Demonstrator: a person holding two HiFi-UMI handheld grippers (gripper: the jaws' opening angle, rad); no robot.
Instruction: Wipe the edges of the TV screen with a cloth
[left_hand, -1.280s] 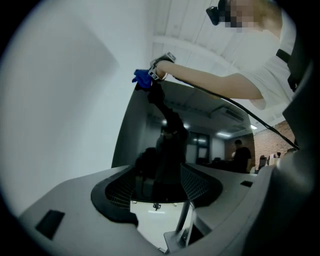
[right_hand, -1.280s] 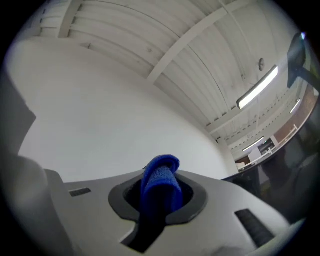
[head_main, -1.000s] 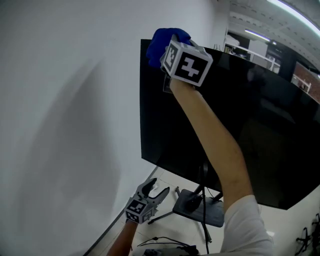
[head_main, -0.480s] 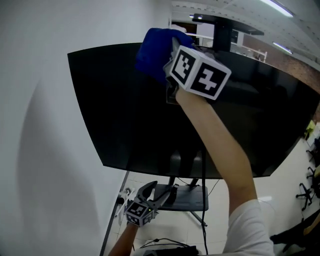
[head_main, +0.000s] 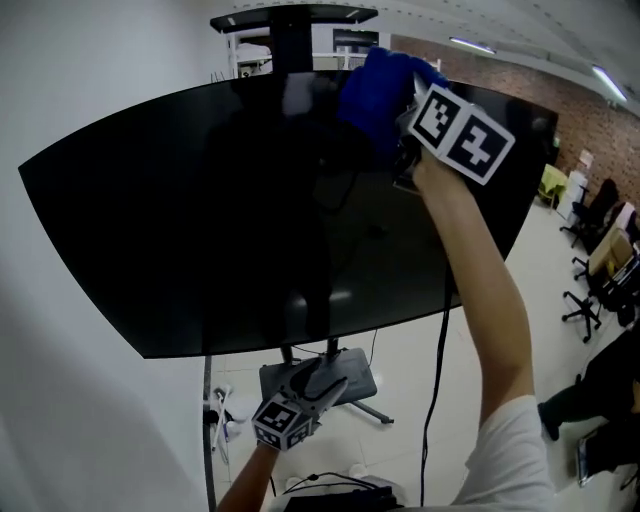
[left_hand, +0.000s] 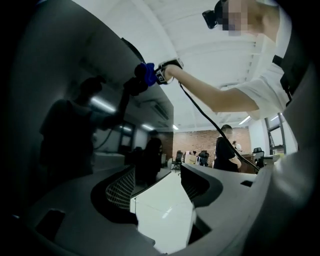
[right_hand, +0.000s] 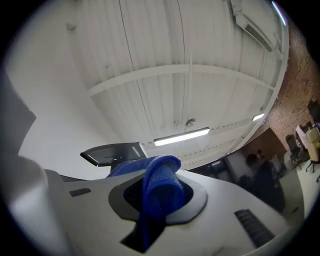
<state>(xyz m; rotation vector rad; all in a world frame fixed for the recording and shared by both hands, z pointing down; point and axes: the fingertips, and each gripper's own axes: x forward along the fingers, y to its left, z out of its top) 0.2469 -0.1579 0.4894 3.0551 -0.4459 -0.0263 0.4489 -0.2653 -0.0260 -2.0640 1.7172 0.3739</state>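
Note:
A large black TV screen (head_main: 230, 220) on a floor stand fills the head view. At its top edge, right of the middle, my right gripper (head_main: 400, 105) is shut on a blue cloth (head_main: 375, 90) that lies against the rim. In the right gripper view the blue cloth (right_hand: 160, 192) is pinched between the grey jaws, with the screen's top edge (right_hand: 225, 155) just behind it. My left gripper (head_main: 322, 380) hangs low below the screen, open and empty. The left gripper view looks up at the screen (left_hand: 95, 125), the blue cloth (left_hand: 146, 74) and the raised arm.
The TV stand's base (head_main: 320, 380) and a black cable (head_main: 435, 400) are on the pale floor below the screen. Office chairs (head_main: 590, 290) stand at the far right. A white wall (head_main: 60, 80) lies to the left. A person (left_hand: 227, 155) stands in the background.
The right gripper has slid the blue cloth rightward along the screen's top edge, from the left corner towards the right. The head view has swung right. The left gripper stays low and open.

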